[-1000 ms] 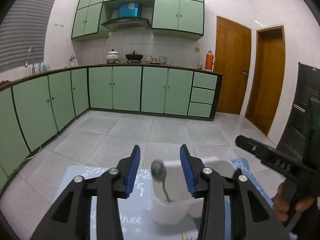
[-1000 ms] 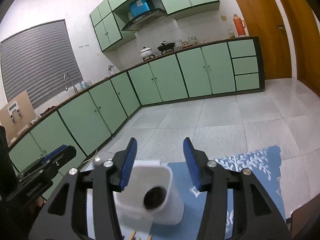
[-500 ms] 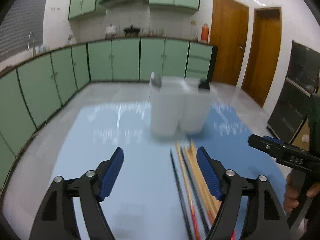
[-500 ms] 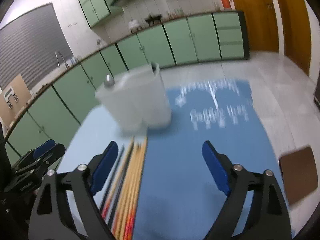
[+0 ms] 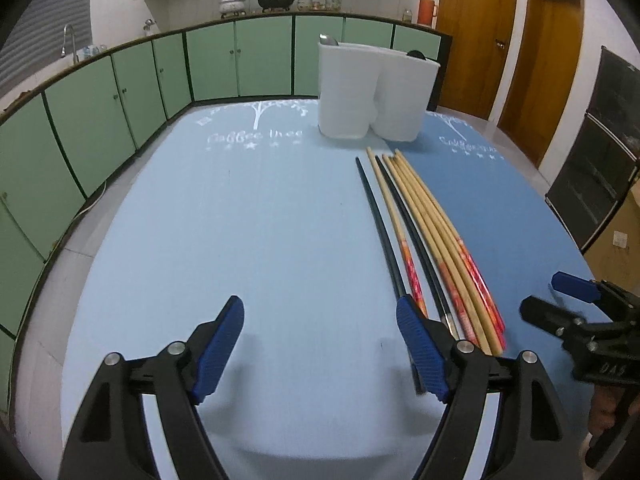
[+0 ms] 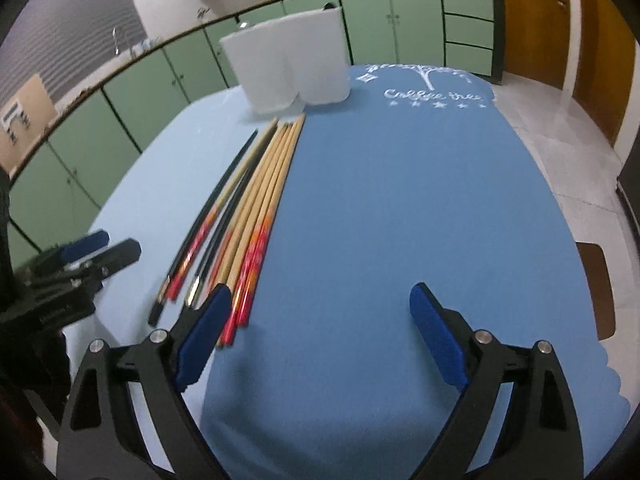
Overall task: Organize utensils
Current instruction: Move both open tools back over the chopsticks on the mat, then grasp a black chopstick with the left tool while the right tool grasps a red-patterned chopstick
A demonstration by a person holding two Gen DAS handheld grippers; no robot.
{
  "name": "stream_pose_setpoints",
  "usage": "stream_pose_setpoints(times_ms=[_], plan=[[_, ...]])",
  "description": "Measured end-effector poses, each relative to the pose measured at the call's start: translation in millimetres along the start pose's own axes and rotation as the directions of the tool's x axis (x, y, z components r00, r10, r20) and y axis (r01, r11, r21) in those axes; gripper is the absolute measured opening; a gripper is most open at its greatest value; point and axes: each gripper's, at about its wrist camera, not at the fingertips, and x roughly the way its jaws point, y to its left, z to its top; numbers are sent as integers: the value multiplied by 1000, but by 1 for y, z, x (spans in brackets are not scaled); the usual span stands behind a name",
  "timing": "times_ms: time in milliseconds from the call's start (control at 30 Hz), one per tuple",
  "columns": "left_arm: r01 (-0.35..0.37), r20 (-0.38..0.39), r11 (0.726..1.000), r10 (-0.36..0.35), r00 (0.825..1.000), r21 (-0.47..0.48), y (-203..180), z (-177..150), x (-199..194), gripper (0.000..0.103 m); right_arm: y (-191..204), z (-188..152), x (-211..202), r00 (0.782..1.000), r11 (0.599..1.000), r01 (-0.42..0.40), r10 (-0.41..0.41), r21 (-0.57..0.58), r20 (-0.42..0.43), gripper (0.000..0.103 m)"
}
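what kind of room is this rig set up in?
Most likely a home kitchen. Green base cabinets run under an L-shaped counter, with a sink tap at the left and a pot and wok on the far end. The chopsticks lie on a blue-covered table.

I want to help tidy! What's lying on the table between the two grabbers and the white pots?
The chopsticks lie between the open grippers and the white holder, clearest in the left wrist view.

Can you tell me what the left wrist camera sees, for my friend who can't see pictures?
An open left gripper hovers over a light blue mat. A row of chopsticks lies to its right, pointing toward a white utensil holder at the far end.
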Motion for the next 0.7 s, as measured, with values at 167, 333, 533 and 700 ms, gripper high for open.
stream_pose_setpoints(times_ms=[167, 333, 533, 700], plan=[[13, -20, 1000, -12, 1000, 15, -4, -12, -1, 77, 5, -10, -1, 1000, 999, 24, -24, -31, -8, 88], [41, -32, 999, -40, 999, 35, -14, -20, 0, 77, 11, -12, 2, 998, 997, 56, -56, -60, -6, 88], [43, -38, 997, -41, 998, 63, -21, -28, 5, 79, 13, -13, 3, 997, 994, 73, -74, -82, 0, 88], [5, -30, 997, -3, 1000, 79, -21, -30, 5, 78, 11, -13, 0, 998, 997, 55, -56, -60, -1, 88]])
